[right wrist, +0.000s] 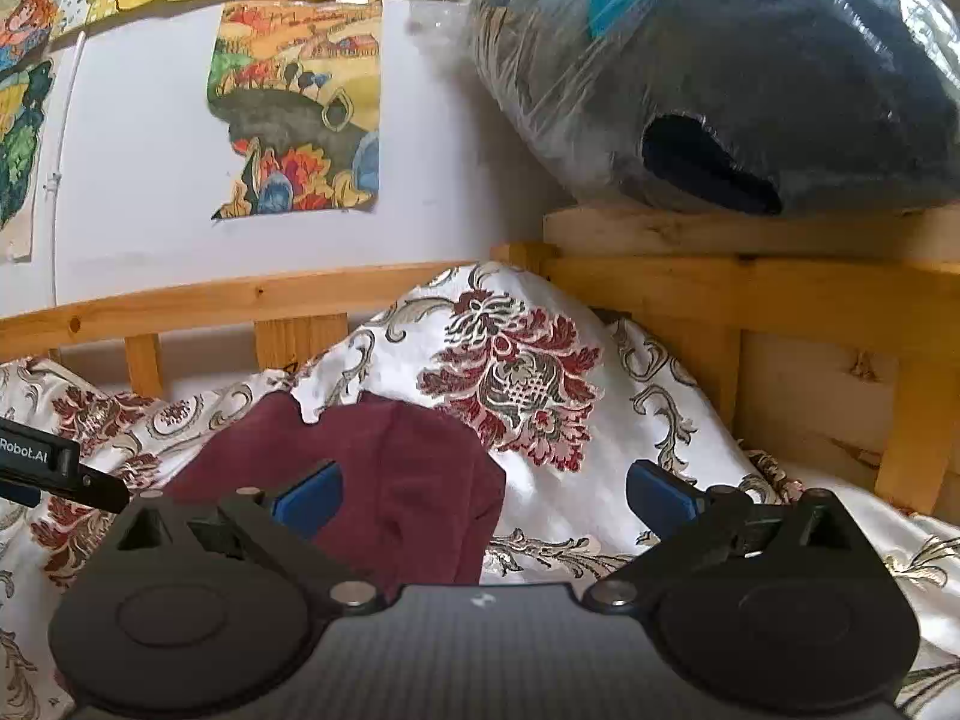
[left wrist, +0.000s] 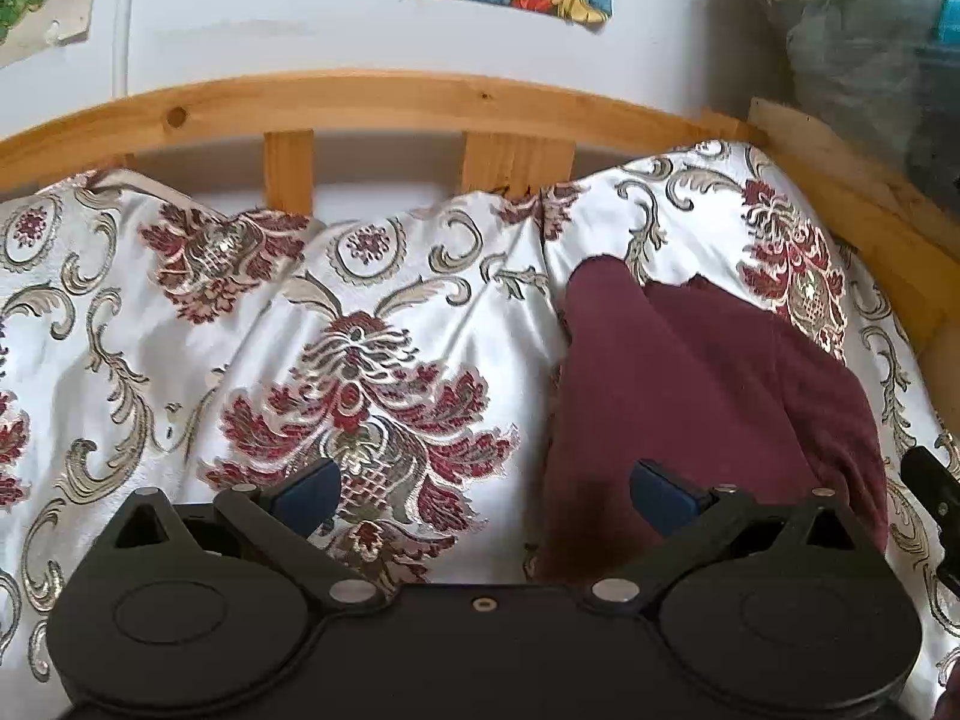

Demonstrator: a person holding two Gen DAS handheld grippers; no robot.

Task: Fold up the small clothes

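The small garment (left wrist: 708, 396) on the bed was plain maroon, without any print. The bedspread (left wrist: 384, 360) was glossy white, woven with dark red floral medallions and grey-gold scrolls. The bed frame (left wrist: 372, 99) along the far edge was honey-coloured pine with darker knots. Both tongs, left (left wrist: 485, 495) and right (right wrist: 485, 495), were matt black with blue pads (right wrist: 309, 498). The wall (right wrist: 144, 168) was white, carrying pictures (right wrist: 300, 108) in yellow, orange, green and blue. A bundle (right wrist: 750, 72) wrapped in clear plastic looked dark grey-blue with a turquoise patch.
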